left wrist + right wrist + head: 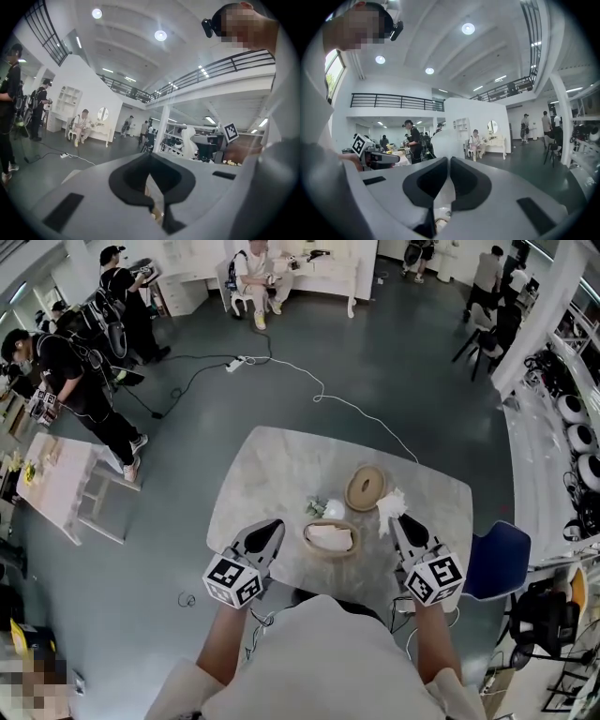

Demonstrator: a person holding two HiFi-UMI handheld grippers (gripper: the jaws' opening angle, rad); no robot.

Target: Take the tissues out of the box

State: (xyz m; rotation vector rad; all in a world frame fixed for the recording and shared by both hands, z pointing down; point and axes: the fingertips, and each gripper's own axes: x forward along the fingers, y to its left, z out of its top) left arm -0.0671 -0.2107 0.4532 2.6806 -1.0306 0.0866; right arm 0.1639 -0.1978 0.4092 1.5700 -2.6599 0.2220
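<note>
An oval wooden tissue box (329, 550) sits near the front edge of the marble table (272, 465), with white tissues (328, 536) lying inside it. Its round lid (366, 488) rests on the table behind it. My right gripper (396, 519) is to the right of the box, shut on a crumpled white tissue (391, 502) that sticks up past its tips. In the right gripper view that tissue (440, 143) rises as a white blur above the closed right gripper (446, 161). My left gripper (274, 526) hovers left of the box, shut and holding nothing. In its own view the left gripper (150, 164) points over the table.
A small white and green object (325, 509) lies just behind the box. A blue chair (497, 559) stands at the table's right side. A white side table (61, 484) and several people stand at the left and back. A cable (309, 381) runs across the floor.
</note>
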